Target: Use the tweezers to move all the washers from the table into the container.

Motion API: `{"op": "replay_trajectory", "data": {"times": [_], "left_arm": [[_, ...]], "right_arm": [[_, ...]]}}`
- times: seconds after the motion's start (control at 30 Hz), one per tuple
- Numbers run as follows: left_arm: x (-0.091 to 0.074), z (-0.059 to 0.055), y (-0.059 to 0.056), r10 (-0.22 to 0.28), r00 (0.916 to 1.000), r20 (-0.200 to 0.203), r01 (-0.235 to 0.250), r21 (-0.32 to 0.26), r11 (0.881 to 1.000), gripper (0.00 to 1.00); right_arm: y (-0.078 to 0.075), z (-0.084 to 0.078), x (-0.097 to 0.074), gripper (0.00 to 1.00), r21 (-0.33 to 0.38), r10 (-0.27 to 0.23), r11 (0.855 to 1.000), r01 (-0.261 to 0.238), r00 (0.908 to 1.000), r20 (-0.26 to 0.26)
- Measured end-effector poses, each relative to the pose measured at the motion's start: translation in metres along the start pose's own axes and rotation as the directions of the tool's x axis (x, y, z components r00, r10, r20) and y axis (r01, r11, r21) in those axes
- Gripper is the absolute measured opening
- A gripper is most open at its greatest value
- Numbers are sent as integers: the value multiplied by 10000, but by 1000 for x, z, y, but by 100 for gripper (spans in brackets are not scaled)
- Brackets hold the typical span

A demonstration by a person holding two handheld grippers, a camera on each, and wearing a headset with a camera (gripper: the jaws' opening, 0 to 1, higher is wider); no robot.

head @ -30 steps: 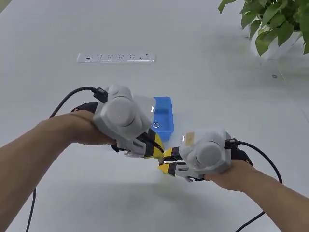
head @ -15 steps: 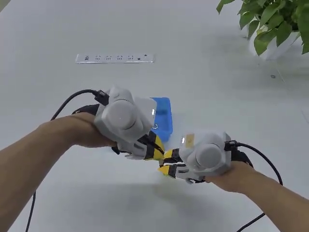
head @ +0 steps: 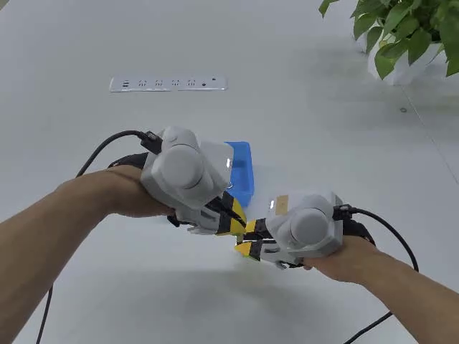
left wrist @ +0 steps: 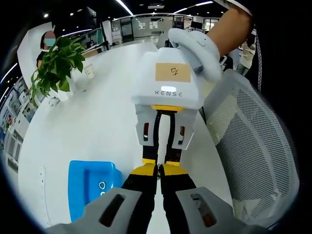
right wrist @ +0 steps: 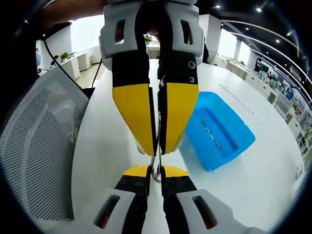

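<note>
right gripper view, nearest first: the right claw (right wrist: 156, 171) has its yellow tips drawn together on the lower end of the tweezers (right wrist: 155, 165). the tweezers are a thin metal strip that runs up into the left claw (right wrist: 157, 146), whose jaws are likewise pressed together on it, tip to tip with the right.

this looks to me like a re-seat of the tool between the two claws ahead of picking. to do it well, one claw should hold firm while the other lets go and takes a new hold, so the tweezers never hang loose. the working claw should end across the springy middle, with the points sticking out and free to close.

just beyond the claws, about mid-bench, sits the blue container (right wrist: 239, 139) with several washers (right wrist: 210, 134) in its trough. the claws hide the bench (head: 323, 143) under them, so i cannot tell whether washers are left there.

further off, a white power strip (head: 168, 84) lies toward the far edge, and a potted plant (head: 409, 32) stands at the far right corner.
</note>
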State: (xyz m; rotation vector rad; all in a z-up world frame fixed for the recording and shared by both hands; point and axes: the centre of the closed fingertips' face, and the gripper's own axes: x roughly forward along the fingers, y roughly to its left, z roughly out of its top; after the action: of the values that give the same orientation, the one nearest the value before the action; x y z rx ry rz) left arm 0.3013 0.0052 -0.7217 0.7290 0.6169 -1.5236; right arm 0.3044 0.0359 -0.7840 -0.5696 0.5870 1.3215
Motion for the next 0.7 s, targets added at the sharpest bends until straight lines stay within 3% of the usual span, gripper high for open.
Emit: {"op": "replay_trajectory", "data": {"times": [0.7], "left_arm": [[-12, 4, 1, 178, 9998, 7, -178, 69, 9998, 6]], "right_arm": [[-2, 11, -4, 10, -117, -60, 9999, 61, 10000, 46]]}}
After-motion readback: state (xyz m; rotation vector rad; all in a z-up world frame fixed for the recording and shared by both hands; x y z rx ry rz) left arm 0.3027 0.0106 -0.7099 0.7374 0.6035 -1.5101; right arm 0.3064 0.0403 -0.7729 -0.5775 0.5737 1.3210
